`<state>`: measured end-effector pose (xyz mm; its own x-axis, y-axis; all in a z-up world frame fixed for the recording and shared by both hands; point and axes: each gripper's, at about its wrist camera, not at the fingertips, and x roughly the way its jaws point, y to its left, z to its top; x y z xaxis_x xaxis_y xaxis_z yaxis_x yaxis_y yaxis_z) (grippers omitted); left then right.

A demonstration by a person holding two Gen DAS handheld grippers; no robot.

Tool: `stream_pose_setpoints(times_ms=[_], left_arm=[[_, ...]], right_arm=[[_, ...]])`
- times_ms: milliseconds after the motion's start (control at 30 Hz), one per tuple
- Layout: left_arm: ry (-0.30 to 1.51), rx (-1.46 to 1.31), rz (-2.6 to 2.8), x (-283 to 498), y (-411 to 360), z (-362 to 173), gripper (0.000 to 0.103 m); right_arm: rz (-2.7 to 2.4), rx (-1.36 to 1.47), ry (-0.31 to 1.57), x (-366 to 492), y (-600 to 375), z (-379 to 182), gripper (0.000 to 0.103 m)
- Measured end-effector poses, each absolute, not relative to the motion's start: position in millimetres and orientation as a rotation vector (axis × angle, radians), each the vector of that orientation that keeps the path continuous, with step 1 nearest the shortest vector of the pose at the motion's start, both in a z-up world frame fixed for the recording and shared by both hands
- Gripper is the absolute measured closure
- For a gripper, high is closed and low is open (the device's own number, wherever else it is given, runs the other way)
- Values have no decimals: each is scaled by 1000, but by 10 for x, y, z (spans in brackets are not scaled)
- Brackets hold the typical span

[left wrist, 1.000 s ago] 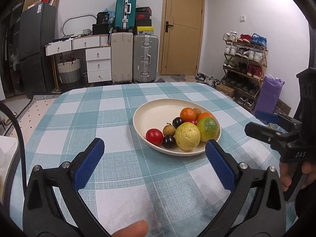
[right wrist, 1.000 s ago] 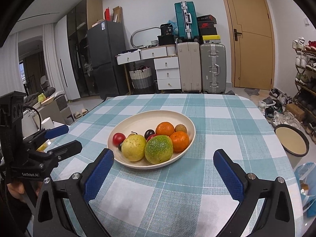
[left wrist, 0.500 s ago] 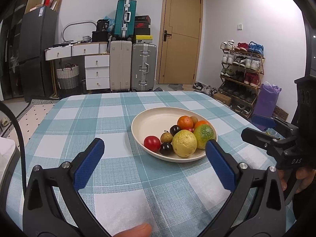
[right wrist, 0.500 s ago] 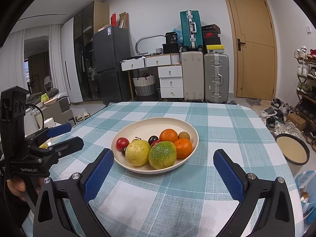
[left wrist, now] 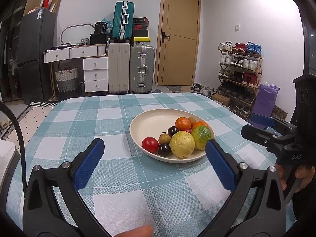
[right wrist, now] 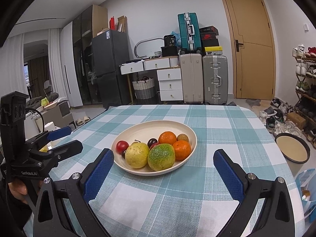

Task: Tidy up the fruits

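Since the earlier frames both my tools have tilted upward, so the bowl (left wrist: 150, 122) sits lower in each view. My left tool (left wrist: 153, 150) hangs spread wide and empty above the checked surface (left wrist: 79, 118), and my right tool (right wrist: 164, 158) is spread and empty too. The bowl rests mid-surface, holding a yellow guava (right wrist: 137, 154), a green-orange fruit (right wrist: 161, 157), two oranges (right wrist: 167, 137), a red tomato (right wrist: 122, 146) and dark plums (left wrist: 173, 131), crowded on its near right side.
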<state>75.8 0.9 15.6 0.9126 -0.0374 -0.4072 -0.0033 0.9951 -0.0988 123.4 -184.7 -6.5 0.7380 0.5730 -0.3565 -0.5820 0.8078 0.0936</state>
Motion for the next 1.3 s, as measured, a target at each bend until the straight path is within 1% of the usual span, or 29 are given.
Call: stream_pose_setpoints(times_ms=[267,367,567,1300], left_arm=[[417,-97,-21,760,9,157,1],[445,-99,-38,778,4,143,1],[412,-92,-32,718,2,165,1],[409,-91,-35,697,-7,160,1]], right_arm=[[634,-25,378,1224,-1842,-63,0],[634,-24,377,1222,-1841,-62,0],[633,-24,367,1204,-1830,-55,0],[640,-25,362,1212,-1813,-54,0]])
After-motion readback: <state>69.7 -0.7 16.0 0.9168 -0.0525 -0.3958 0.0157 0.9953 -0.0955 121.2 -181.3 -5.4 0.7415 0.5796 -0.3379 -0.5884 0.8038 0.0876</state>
